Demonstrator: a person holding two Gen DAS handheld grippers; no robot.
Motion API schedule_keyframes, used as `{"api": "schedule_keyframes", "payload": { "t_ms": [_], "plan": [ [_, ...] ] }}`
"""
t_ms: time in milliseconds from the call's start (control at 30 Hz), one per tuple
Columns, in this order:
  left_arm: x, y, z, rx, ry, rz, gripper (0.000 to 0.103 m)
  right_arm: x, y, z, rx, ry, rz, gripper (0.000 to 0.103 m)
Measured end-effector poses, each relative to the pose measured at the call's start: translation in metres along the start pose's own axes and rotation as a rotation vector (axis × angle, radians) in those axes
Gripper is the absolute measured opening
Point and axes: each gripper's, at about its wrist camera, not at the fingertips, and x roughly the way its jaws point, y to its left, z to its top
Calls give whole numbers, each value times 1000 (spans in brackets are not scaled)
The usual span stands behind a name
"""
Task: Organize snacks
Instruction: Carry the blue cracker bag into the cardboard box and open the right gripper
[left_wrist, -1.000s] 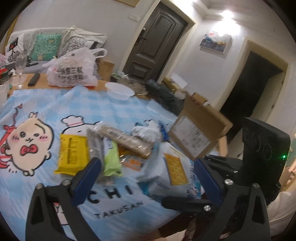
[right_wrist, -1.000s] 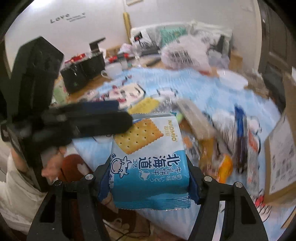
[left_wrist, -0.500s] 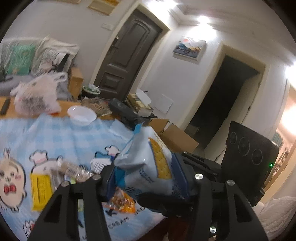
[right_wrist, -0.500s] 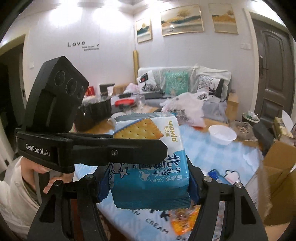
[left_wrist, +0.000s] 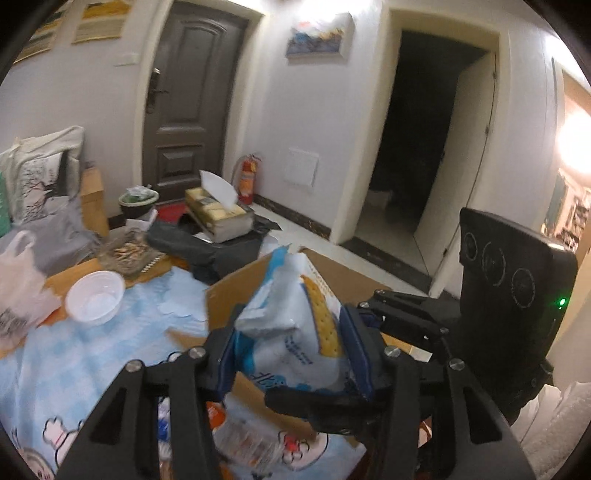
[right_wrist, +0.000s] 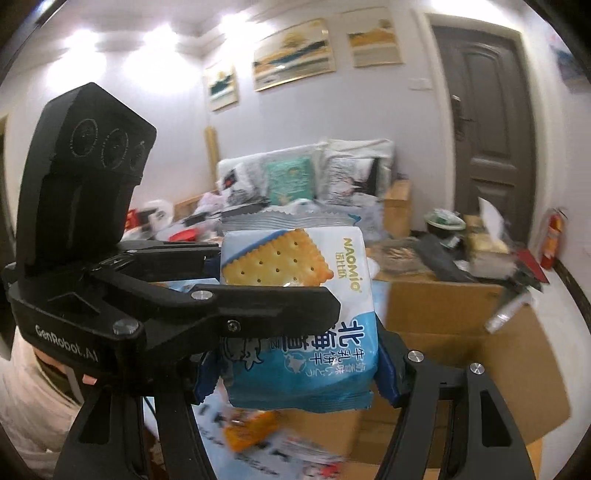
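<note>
Tablecloth (left_wrist: 74, 354) dropped below as cracker pack (right_wrist: 299, 317) lifted over cardboard box (right_wrist: 461, 332), left gripper (left_wrist: 291, 354) closing on it, right gripper (right_wrist: 295, 373) clamped too

Warm indoor light from glaring ceiling spots (right_wrist: 155, 33), blown-out lamp glow (left_wrist: 576, 147) at right edge, dark open doorway (left_wrist: 424, 129), heavy fisheye curvature, black corner vignette, motion-smeared tabletop (right_wrist: 280, 443) clutter
</note>
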Motion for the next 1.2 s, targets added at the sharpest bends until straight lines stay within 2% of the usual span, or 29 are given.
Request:
{"api": "schedule_keyframes", "payload": {
  "t_ms": [167, 300, 400, 533, 667, 733, 933, 1067, 1200],
  "plan": [
    [52, -5, 5, 18, 90, -5, 47, 5, -49, -9, 52, 53, -54, 65],
    [82, -12, 2, 10, 144, -5, 46, 11, -64, -20, 44, 101, -102, 68],
    [89, -11, 2, 2, 159, 10, 46, 16, -75, -30, 45, 130, -131, 68],
    [91, -14, 5, 27, 150, 29, 47, 12, -83, -37, 76, 126, -127, 68],
    [81, -20, 3, 49, 139, 49, 52, 6, -81, -39, 75, 124, -133, 68],
    [74, -22, 1, 58, 122, 63, 60, 4, -78, -40, 72, 124, -132, 69],
    [41, -18, -2, 50, 63, 86, 70, -1, -66, -34, 59, 115, -129, 71],
    [7, -9, -7, 38, 16, 123, 74, -7, -47, -26, 22, 107, -136, 71],
    [-43, 12, -21, -3, -36, 184, 81, -12, -14, -15, -31, 94, -150, 71]
  ]
}}
